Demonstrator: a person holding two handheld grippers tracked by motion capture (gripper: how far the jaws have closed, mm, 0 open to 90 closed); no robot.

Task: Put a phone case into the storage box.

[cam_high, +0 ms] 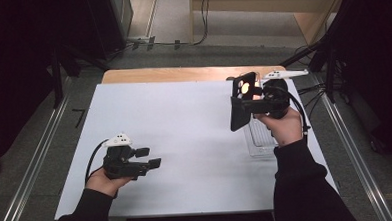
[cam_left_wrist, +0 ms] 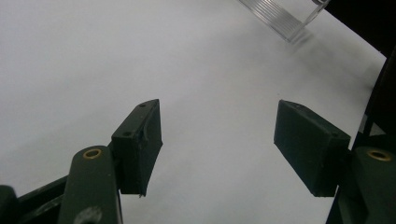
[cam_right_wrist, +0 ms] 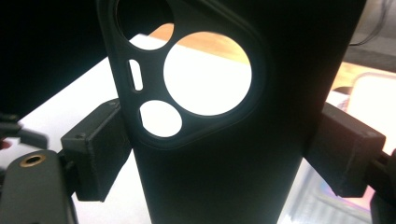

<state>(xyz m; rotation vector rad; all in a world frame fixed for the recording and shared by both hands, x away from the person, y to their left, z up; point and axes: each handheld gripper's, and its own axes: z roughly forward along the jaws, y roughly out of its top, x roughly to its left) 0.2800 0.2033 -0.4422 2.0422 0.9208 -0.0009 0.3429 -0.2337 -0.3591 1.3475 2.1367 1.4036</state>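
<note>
My right gripper (cam_high: 252, 104) is shut on a black phone case (cam_high: 240, 108), held upright above the right side of the white table (cam_high: 184, 121). In the right gripper view the case (cam_right_wrist: 224, 168) stands between the two pads (cam_right_wrist: 100, 149), which press on its sides, and its camera cut-outs are at the top. At the lower left of the table my left gripper (cam_high: 150, 157) is open and points right. Only bare white tabletop lies between its jaws (cam_left_wrist: 219, 149).
A clear plastic tray (cam_high: 259, 138) lies on the table just under and in front of the right hand; its corner (cam_left_wrist: 282, 18) also appears in the left gripper view. A strip of wood (cam_high: 182, 73) runs along the table's far edge. Dark stands and cables flank both sides.
</note>
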